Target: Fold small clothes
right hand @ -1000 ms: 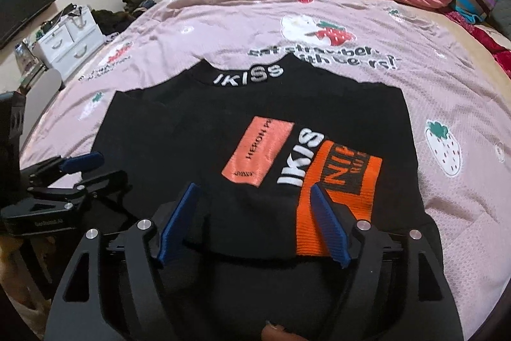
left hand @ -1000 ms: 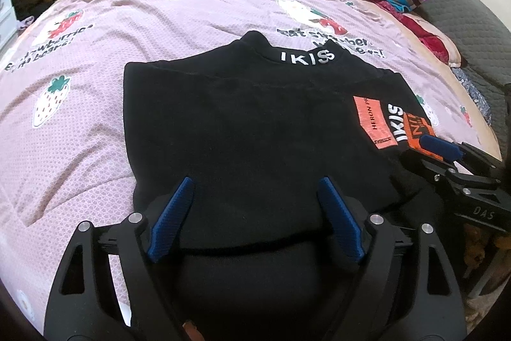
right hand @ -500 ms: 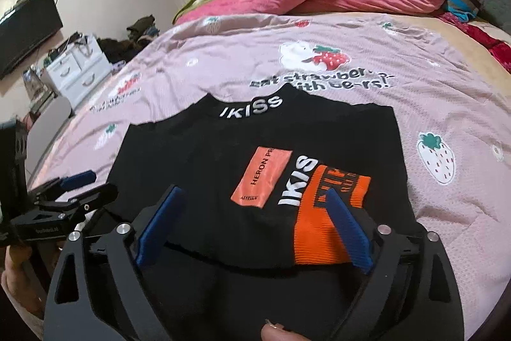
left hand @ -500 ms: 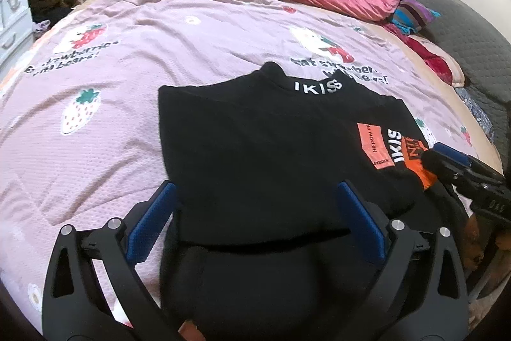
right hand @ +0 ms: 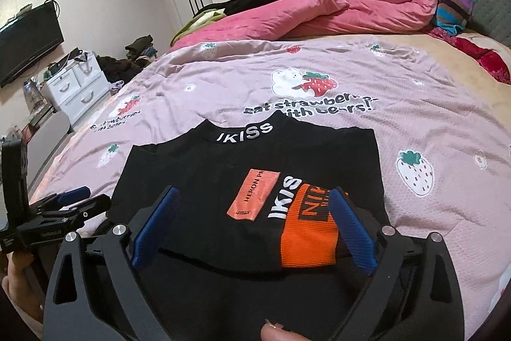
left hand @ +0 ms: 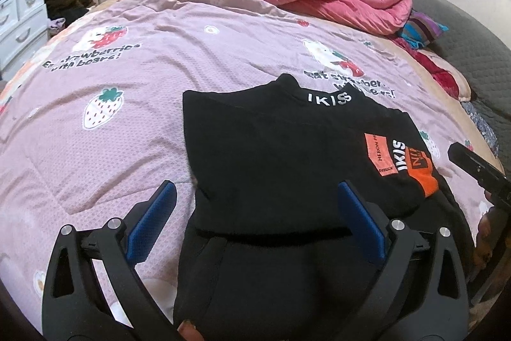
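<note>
With the black top (left hand: 287,155) folded on the strawberry bedspread (left hand: 127,85), both grippers, left (left hand: 255,226) and right (right hand: 252,229), have just been opening and hold nothing; next probably another fold, needing fresh grips.

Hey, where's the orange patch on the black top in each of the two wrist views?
Left wrist view: the orange patch sits right of centre, near the black top's right edge, beyond the left claw's right finger.
Right wrist view: the same patch lies near the centre, between the fingers of the right claw.
Shared landmark: the white IKISS collar lettering, above the patch in both.
</note>
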`<state>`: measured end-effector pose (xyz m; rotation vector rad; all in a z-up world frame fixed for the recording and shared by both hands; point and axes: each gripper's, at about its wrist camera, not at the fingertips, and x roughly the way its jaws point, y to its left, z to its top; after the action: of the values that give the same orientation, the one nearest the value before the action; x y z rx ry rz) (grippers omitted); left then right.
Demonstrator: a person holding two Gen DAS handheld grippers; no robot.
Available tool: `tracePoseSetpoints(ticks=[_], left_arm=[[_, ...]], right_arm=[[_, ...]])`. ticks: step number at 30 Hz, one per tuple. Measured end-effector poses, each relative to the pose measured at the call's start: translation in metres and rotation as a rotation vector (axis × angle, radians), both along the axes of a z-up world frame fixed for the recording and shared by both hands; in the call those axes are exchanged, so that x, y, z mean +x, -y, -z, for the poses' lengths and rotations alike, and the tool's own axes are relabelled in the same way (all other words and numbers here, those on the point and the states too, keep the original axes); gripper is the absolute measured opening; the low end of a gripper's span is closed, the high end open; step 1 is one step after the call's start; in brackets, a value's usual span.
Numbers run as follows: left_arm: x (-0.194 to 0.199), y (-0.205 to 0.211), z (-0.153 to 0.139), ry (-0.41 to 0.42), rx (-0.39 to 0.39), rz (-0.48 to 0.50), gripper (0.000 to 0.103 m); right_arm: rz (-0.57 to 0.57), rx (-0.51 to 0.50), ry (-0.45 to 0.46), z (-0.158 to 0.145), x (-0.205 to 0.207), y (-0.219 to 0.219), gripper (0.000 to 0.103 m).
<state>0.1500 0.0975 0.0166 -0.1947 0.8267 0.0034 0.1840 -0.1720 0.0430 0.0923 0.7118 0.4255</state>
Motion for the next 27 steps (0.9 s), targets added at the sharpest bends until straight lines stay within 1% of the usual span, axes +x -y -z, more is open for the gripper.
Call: tracePoseSetpoints(ticks=[5,15,21,27], left_arm=[[-0.006,-0.002,-0.001,0.006,-0.006,-0.012,0.094],[-0.028,-0.013,-0.012,0.053,-0.029,-0.064,0.094],[-0.05,-0.016,-0.015,0.079,-0.013,-0.083,0.094],[-0.071,-0.019,-0.012,0.08,-0.004,-0.088,0.094]], right_arm=[[-0.001,0.0,0.011,-0.002,-0.005,0.002,0.094],[0.006,-0.004,0.024,-0.001,-0.027,0.016,0.095],[0.02,0.025,0.026,0.0,-0.045,0.03,0.095],[0.029,0.05,0.006,0.005,-0.055,0.041,0.095]])
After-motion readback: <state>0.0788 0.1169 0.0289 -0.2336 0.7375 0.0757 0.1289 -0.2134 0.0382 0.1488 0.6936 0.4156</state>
